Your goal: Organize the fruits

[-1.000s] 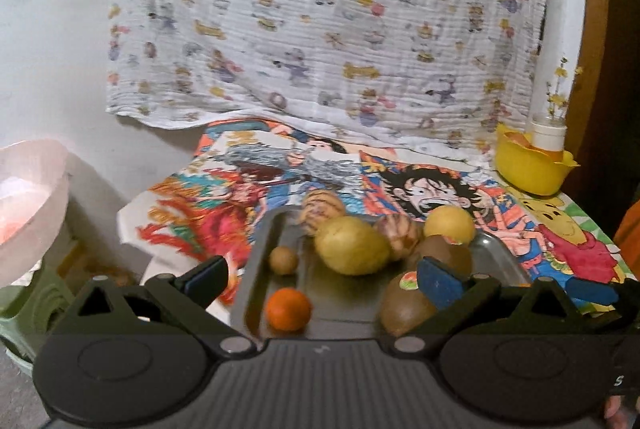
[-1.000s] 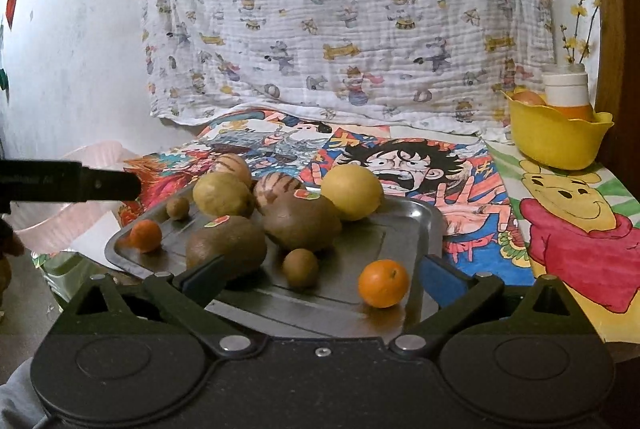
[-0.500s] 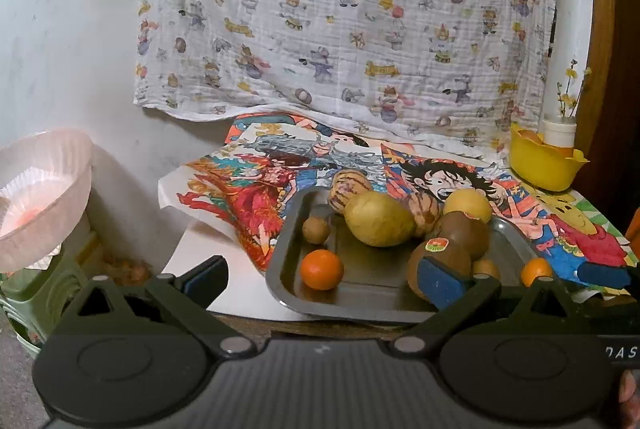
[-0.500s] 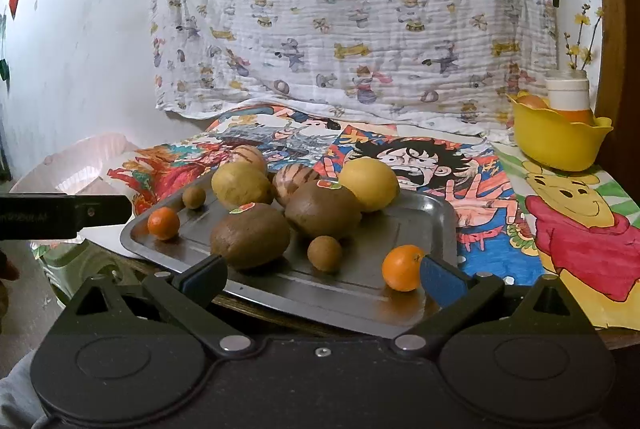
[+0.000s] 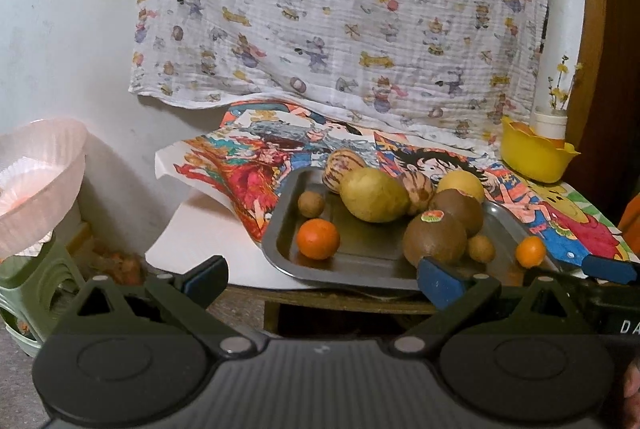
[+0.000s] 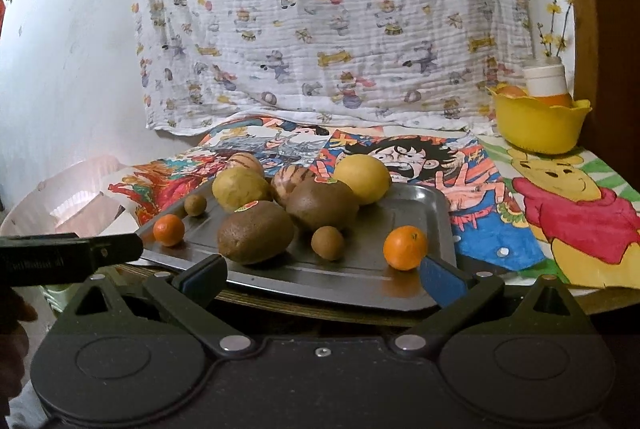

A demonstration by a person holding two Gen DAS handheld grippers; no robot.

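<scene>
A metal tray at the table's front edge carries several fruits. Among them are two small oranges, two big brown kiwis with stickers, a yellow-green pear-like fruit, a yellow lemon, striped fruits and small brown ones. My left gripper hangs open in front of the tray's near left corner, holding nothing. In front of the tray's near edge, my right gripper is open and holds nothing.
Cartoon-printed cloths cover the table. A yellow bowl with a white bottle stands at the back right. A pink basket on a green stool sits left of the table. A patterned cloth hangs behind.
Both grippers have pulled back from the tray and now sit lower, so the table's front edge shows. Both stayed open. The fruits have not moved.
</scene>
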